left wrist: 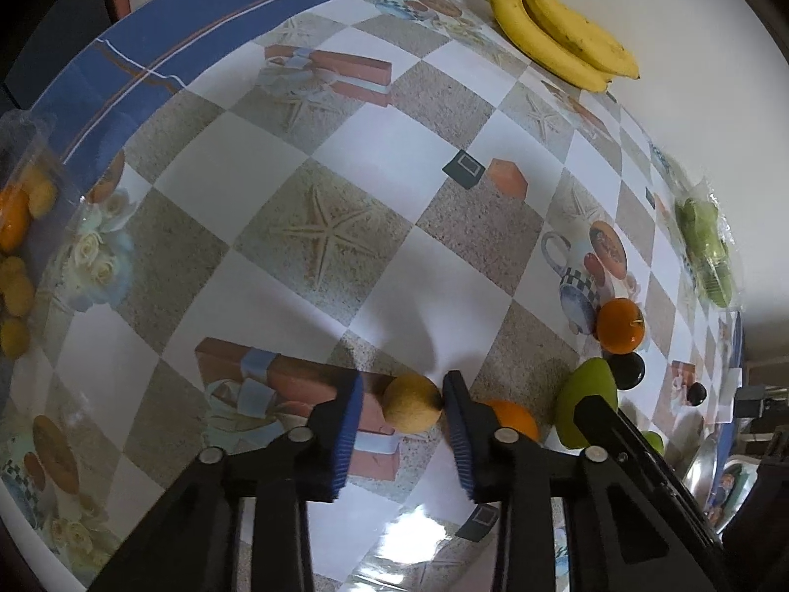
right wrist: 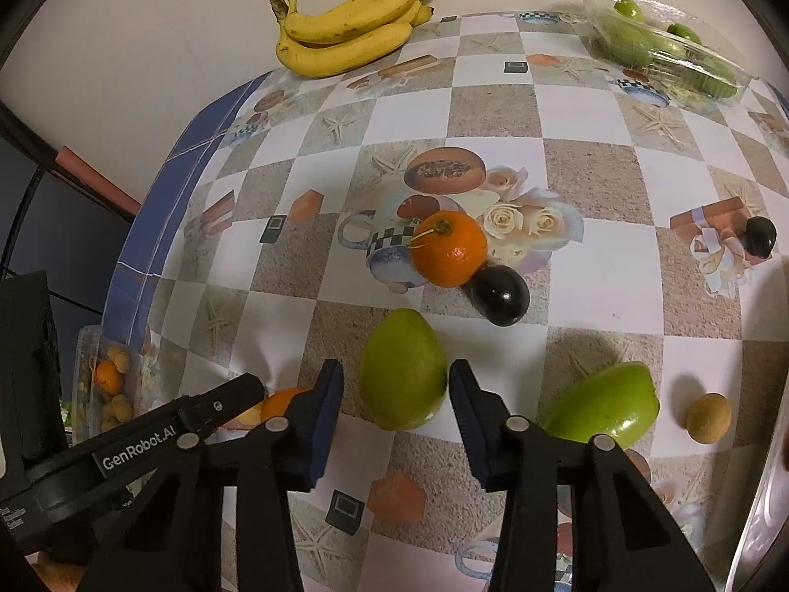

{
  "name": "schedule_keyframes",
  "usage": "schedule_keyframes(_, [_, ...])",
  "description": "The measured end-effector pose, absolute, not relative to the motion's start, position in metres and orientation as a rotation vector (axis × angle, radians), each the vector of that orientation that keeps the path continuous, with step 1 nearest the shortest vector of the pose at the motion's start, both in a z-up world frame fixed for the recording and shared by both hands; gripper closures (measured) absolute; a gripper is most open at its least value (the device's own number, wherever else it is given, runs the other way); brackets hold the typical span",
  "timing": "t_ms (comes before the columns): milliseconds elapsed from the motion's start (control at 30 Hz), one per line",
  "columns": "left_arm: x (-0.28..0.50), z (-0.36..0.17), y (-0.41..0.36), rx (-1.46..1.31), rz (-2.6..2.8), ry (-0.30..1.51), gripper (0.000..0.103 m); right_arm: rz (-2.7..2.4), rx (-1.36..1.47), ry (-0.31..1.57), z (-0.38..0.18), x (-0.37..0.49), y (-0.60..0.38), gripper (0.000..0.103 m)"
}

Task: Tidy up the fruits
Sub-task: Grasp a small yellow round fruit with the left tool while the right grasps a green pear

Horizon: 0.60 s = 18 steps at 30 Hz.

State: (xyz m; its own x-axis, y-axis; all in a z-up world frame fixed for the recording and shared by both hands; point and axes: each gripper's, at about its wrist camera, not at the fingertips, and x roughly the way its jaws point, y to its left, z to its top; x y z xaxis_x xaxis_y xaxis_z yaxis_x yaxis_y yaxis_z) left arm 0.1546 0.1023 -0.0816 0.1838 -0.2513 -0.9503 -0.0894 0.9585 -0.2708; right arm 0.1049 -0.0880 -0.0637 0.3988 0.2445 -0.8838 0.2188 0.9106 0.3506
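Only one bit of readable text is showing here: "GenRobot.AI" in white letters, sitting on the black body of the left gripper [right wrist: 148, 436], which is poking into the right wrist view just left of the right-hand fingers [right wrist: 323, 412]. Further down that same black body, at the lower left edge, some more small white print is showing, but it's too tiny and cut off to read. Nothing else is carrying legible words or numbers; the patterned cloth on the surface [right wrist: 493, 113] is only showing pictures.
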Motion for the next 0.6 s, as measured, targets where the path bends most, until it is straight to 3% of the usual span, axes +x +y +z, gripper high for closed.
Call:
schedule_keyframes(133, [0.154, -0.082, 0.101, -0.285, -0.117, 1.388, 0.076, 0.024, 0.452, 1.181, -0.067, 0.106, -0.086, 0.062])
schedule_keyframes(600, [0.148, -0.057, 0.104, -0.294, -0.112, 1.310, 0.076, 0.026, 0.464, 1.168, -0.056, 0.100, -0.088, 0.063])
